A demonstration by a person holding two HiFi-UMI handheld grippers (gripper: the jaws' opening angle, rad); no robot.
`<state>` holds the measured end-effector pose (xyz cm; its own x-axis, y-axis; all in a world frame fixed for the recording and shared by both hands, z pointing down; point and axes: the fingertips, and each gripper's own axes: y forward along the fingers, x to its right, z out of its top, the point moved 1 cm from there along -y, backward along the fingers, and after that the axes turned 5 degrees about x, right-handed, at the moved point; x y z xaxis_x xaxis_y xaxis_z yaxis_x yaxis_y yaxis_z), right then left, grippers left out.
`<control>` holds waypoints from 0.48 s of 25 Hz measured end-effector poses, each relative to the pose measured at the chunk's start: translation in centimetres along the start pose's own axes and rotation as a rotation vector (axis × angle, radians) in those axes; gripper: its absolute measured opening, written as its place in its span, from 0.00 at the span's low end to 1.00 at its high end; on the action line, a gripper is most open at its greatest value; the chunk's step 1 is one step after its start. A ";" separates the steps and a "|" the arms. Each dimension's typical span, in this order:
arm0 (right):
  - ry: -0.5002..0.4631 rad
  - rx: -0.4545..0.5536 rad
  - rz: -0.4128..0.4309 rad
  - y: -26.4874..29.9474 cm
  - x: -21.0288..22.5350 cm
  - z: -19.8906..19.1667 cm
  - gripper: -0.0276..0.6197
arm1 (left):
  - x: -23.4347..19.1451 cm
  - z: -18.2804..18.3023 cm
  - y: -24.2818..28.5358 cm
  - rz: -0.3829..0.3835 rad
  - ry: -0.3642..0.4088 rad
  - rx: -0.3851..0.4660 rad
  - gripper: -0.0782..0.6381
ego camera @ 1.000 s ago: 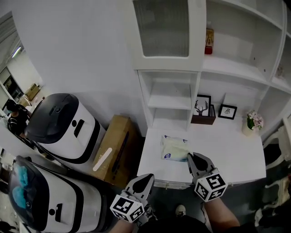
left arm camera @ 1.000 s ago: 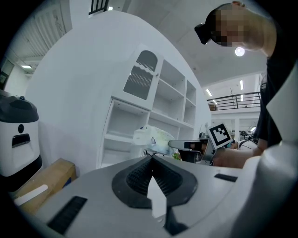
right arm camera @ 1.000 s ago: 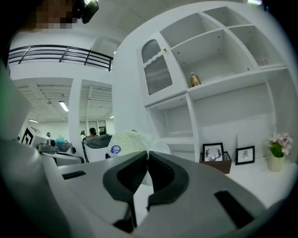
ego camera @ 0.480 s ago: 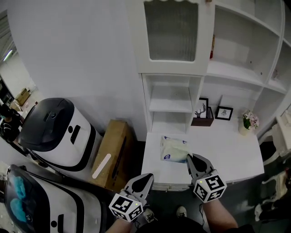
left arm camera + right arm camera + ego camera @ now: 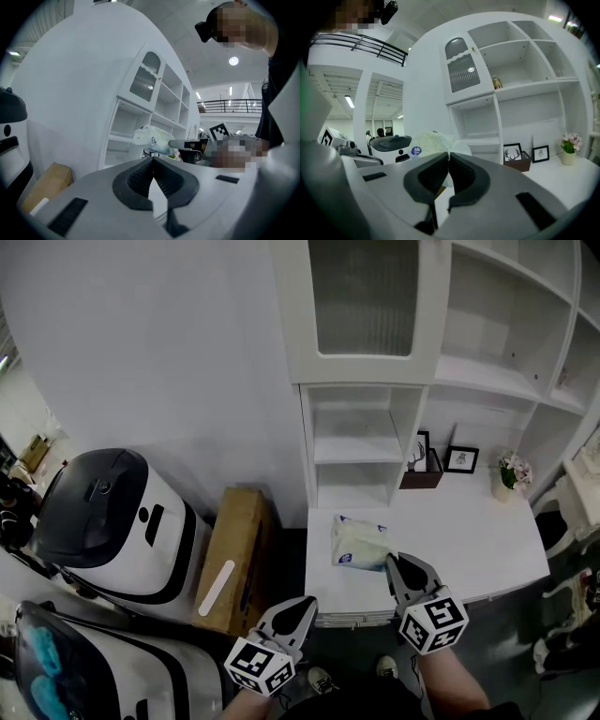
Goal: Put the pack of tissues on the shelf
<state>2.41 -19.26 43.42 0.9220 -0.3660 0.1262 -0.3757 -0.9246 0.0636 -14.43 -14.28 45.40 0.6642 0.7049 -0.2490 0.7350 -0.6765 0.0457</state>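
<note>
1. Closest to the person, the left hand-held gripper (image 5: 300,606) hangs off the front-left corner of the tabletop (image 5: 469,540), out over the floor. Its jaws are drawn together with nothing between them.
2. The right hand-held gripper (image 5: 398,563) reaches in over the tabletop's front edge. Its jaws are also drawn together, and the tips sit right at the near right corner of the pack of tissues (image 5: 356,542). I cannot tell whether they pinch a fold of the wrapper or only touch it.
3. The pack lies flat on the tabletop, close to the left edge and towards the front. It is not lifted.
4. Over the last second neither gripper has shifted against the pack, and the pack has stayed where it was. Only the person's head has swung, so the shelving now sits more squarely ahead. I take that as looking for the spot, with the lift and carry still to do.
5. Farther back, the shelf (image 5: 361,448) stands at the tabletop's back-left corner, straight behind the pack. The picture frames (image 5: 419,457) and a small pot of flowers (image 5: 509,472) stand along the back edge to its right, off the direct line.
</note>
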 end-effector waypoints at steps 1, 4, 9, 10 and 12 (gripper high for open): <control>0.000 0.000 -0.008 0.0 -0.2 -0.1 0.05 | -0.2 0.0 -0.2 -0.007 -0.002 -0.001 0.11; -0.006 -0.001 -0.026 -0.2 -0.5 -0.1 0.05 | -0.6 -0.1 -0.4 -0.020 -0.007 0.003 0.11; -0.016 -0.009 -0.034 0.2 -0.6 0.0 0.05 | -1.0 -0.5 -0.3 -0.029 -0.029 -0.005 0.11; -0.018 -0.008 -0.033 0.5 -0.5 0.1 0.05 | -1.1 -0.6 -0.2 -0.029 -0.030 -0.006 0.11; -0.022 -0.005 -0.027 1.1 -0.1 0.4 0.05 | -1.2 -0.5 0.2 -0.024 -0.027 -0.004 0.11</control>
<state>1.92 -20.26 43.12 0.9337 -0.3430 0.1025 -0.3509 -0.9336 0.0721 -15.08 -15.17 46.16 0.6422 0.7151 -0.2761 0.7515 -0.6583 0.0432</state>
